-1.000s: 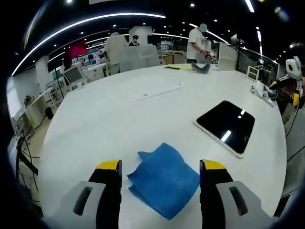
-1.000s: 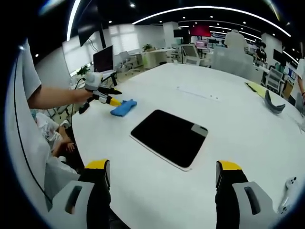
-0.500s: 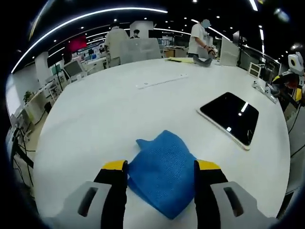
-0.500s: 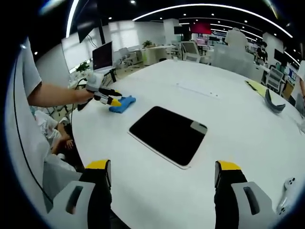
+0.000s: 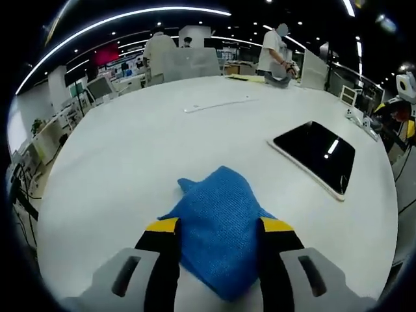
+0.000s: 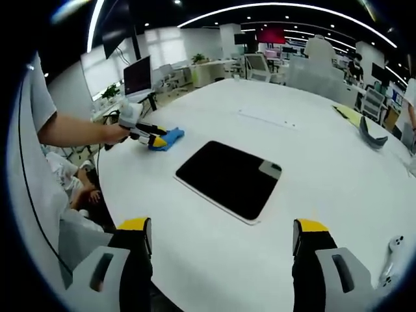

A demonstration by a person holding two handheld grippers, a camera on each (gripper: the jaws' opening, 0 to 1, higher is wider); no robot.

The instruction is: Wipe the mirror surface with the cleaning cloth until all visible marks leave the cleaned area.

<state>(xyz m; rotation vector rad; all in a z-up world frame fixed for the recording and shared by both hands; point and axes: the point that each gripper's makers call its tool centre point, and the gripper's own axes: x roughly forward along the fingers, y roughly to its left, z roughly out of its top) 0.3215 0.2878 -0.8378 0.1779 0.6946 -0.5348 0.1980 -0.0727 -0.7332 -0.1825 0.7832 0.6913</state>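
The blue cleaning cloth (image 5: 218, 221) lies crumpled on the white table (image 5: 130, 156), between the jaws of my left gripper (image 5: 220, 229). The jaws stand open on either side of it, close to its edges. The mirror (image 5: 315, 156), a dark rectangular slab with a pale rim, lies flat to the right of the cloth. In the right gripper view the mirror (image 6: 227, 179) is ahead of my right gripper (image 6: 221, 229), which is open and holds nothing. Beyond it, at the left, the left gripper (image 6: 153, 138) sits over the cloth (image 6: 170, 135).
A thin white strip (image 5: 218, 104) lies farther across the table. A yellow sheet and a dark curved object (image 6: 367, 133) sit at the far right, a small white device (image 6: 390, 250) at the near right edge. A person's arm (image 6: 71, 133) holds the left gripper. People stand at desks beyond.
The left gripper has moved forward onto the cloth, so the cloth now reaches back between its jaws, which have narrowed a little. The right gripper has hardly moved.
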